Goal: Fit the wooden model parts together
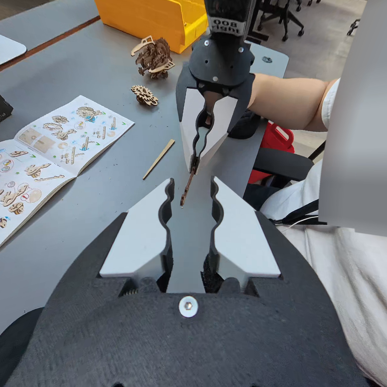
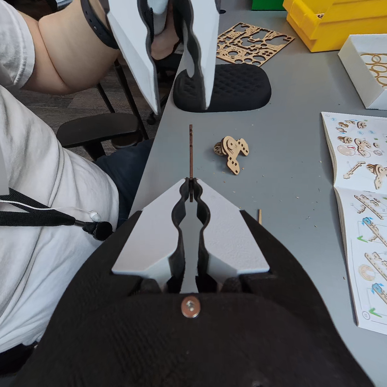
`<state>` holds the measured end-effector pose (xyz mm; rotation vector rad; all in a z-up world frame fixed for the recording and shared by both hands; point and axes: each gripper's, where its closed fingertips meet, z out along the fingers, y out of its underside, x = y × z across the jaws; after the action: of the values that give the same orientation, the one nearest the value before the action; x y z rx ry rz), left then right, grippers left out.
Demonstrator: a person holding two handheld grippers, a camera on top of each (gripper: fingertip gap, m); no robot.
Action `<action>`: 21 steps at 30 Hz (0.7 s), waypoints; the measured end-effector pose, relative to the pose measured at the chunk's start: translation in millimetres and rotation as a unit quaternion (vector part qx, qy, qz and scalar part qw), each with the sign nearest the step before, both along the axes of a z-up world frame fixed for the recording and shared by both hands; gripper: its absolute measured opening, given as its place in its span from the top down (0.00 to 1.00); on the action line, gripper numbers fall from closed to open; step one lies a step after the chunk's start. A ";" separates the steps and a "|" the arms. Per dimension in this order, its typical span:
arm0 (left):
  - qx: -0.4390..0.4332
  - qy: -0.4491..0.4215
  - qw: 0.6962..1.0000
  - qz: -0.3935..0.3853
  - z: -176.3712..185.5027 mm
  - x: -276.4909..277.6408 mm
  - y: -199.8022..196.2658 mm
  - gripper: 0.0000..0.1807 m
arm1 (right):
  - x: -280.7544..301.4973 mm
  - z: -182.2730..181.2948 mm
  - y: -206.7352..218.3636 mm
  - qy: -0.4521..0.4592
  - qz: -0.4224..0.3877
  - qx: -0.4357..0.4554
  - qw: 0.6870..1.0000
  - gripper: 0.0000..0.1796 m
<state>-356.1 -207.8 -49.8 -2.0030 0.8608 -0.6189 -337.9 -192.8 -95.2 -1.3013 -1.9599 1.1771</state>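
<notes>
My right gripper (image 2: 191,179) is shut on one end of a thin dark wooden strip (image 2: 191,150), seen edge-on and sticking out forward above the grey table (image 2: 272,188). In the left wrist view the right gripper (image 1: 193,166) comes down from the top and the strip (image 1: 187,189) points toward my left gripper (image 1: 192,179). The left gripper is open and empty, and the strip's free end lies between its fingertips without touching them. In the right wrist view the left gripper (image 2: 181,109) hangs open just beyond the strip's tip. A part-built wooden model (image 1: 154,57) and a gear assembly (image 1: 144,95) stand farther back.
A small wooden sub-assembly (image 2: 231,151), a pointed wooden stick (image 1: 159,159), an open instruction booklet (image 1: 62,146), a punched-out wooden sheet (image 2: 251,44), a black pad (image 2: 230,88), a white box (image 2: 366,69) and a yellow bin (image 1: 157,18) lie around. The person sits at the table edge. Left tips to right tips: about 6 cm. The gear assembly (image 1: 144,95) sits 25 cm or so from the ends of my right fingers.
</notes>
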 end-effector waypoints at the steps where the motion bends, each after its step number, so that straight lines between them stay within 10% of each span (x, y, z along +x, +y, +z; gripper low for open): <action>1: -0.014 0.010 1.000 0.000 -6.2 -0.6 1.5 0.80 | 0.6 3.2 -1.9 0.006 -0.003 -0.004 1.000 0.99; 15: 0.015 -0.330 0.943 0.035 7.2 -14.1 -11.8 0.98 | -13.2 16.3 -25.7 0.076 -0.024 -0.107 0.991 0.99; 21: -0.007 -0.326 0.945 0.009 -1.3 -14.5 -24.1 0.87 | -18.9 14.6 -33.9 0.078 -0.027 -0.135 0.987 0.99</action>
<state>-370.6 -231.9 -51.1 -1.6433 0.4281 -1.1884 -356.8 -226.8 -80.6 -1.3394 -1.6882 1.5107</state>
